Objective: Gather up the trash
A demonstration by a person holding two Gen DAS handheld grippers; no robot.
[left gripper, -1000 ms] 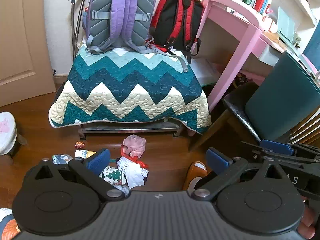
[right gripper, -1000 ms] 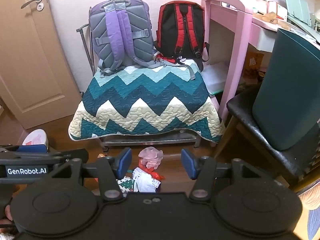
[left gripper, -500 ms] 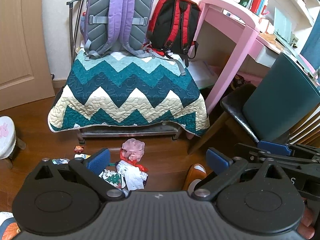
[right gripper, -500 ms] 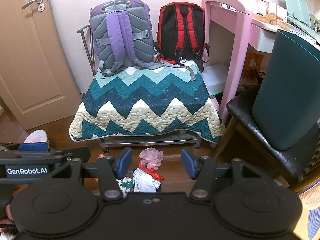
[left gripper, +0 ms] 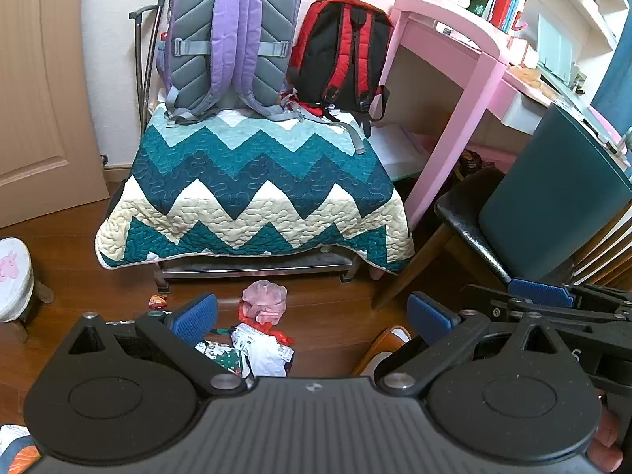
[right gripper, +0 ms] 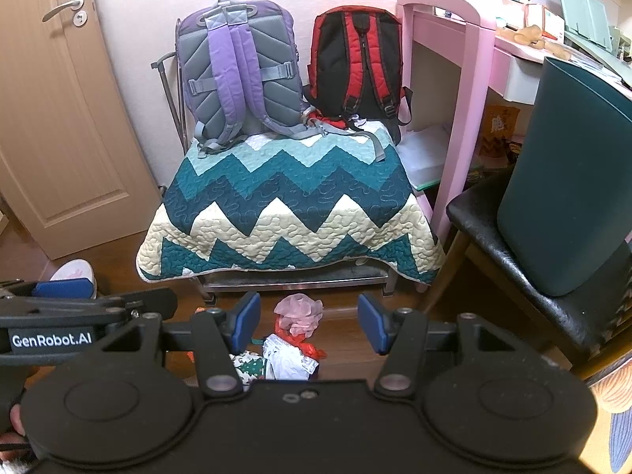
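A small heap of trash lies on the wooden floor in front of a quilt-covered bench: a crumpled pink tissue [left gripper: 264,301], a white printed wrapper [left gripper: 265,351], red plastic and a green patterned wrapper [left gripper: 223,357]. A small red wrapper [left gripper: 157,300] lies apart to the left. My left gripper [left gripper: 312,316] is open and empty above the heap. My right gripper [right gripper: 309,320] is open and empty, with the pink tissue [right gripper: 299,312] and white wrapper [right gripper: 286,361] between its fingers in view. A dark teal bin [right gripper: 565,181] stands on a black chair at the right.
The bench with the zigzag quilt [left gripper: 252,193] carries a purple-grey backpack [left gripper: 231,39] and a red-black backpack [left gripper: 343,51]. A pink desk [left gripper: 454,79] stands at the right, a door [right gripper: 55,110] at the left, a small stool [left gripper: 14,280] far left.
Both grippers have drawn back and up slightly, so the bench and backpacks sit a little lower in view. The trash has not moved. Both grippers stay open.
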